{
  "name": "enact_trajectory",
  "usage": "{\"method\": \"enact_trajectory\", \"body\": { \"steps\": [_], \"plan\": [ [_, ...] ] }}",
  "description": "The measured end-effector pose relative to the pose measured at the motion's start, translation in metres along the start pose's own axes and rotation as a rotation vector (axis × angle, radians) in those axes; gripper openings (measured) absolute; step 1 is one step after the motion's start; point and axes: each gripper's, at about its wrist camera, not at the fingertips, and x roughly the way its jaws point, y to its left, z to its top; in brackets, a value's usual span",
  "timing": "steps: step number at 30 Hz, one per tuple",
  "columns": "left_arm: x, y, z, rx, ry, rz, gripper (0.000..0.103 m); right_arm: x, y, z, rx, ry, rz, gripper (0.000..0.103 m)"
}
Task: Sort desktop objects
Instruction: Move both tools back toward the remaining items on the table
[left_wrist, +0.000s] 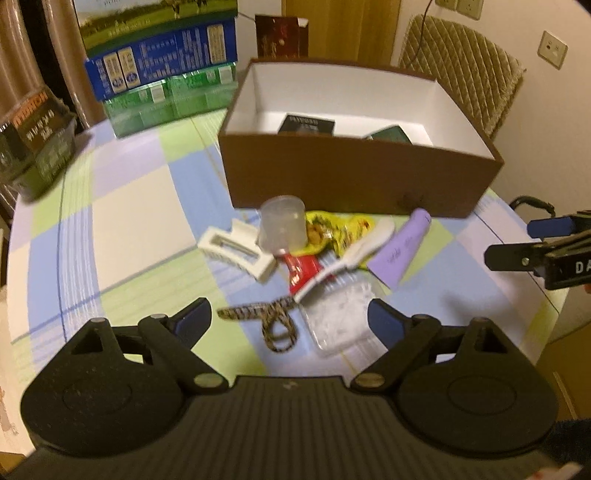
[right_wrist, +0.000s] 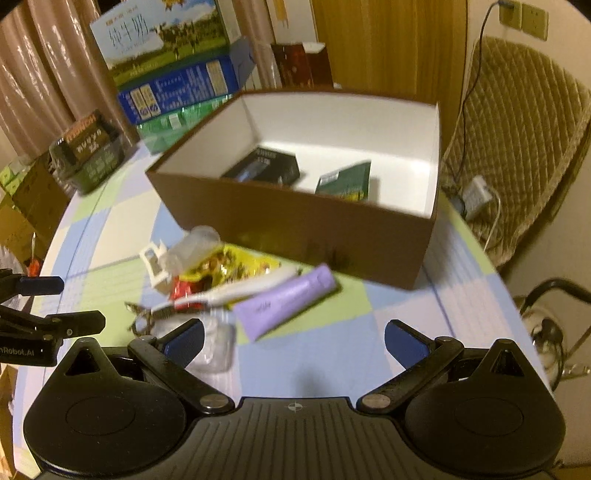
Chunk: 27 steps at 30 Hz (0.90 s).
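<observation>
A brown box (left_wrist: 354, 181) (right_wrist: 317, 232) with a white inside holds a black packet (right_wrist: 264, 168) and a green packet (right_wrist: 345, 181). In front of it lies a pile: white hair clip (left_wrist: 236, 249), clear plastic cup (left_wrist: 282, 225), yellow snack bag (left_wrist: 332, 230), red packet (left_wrist: 304, 269), white toothbrush (left_wrist: 347, 258), purple tube (left_wrist: 400, 251) (right_wrist: 286, 301), patterned hair tie (left_wrist: 273, 321), clear packet (left_wrist: 341, 319). My left gripper (left_wrist: 290, 323) is open over the hair tie. My right gripper (right_wrist: 293, 341) is open just short of the purple tube; it also shows in the left wrist view (left_wrist: 517, 242).
Stacked milk cartons (left_wrist: 162, 62) stand at the back left and a dark snack carton (left_wrist: 37, 144) at the table's left. A padded chair (right_wrist: 517, 147) stands behind right, with a cable and charger (right_wrist: 476, 197). The round table wears a checked cloth (left_wrist: 129, 221).
</observation>
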Motion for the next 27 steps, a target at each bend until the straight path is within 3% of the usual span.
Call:
{"method": "enact_trajectory", "body": {
  "steps": [16,27],
  "plan": [
    [0.028,-0.021,-0.027,0.011,0.047,-0.066,0.085,0.023,-0.023,-0.024,0.056,0.097,-0.059,0.101],
    [0.071,-0.041,-0.025,-0.089,0.106,-0.037,0.092,0.04,-0.051,-0.03,0.094,0.144,-0.078,0.101]
  ]
}}
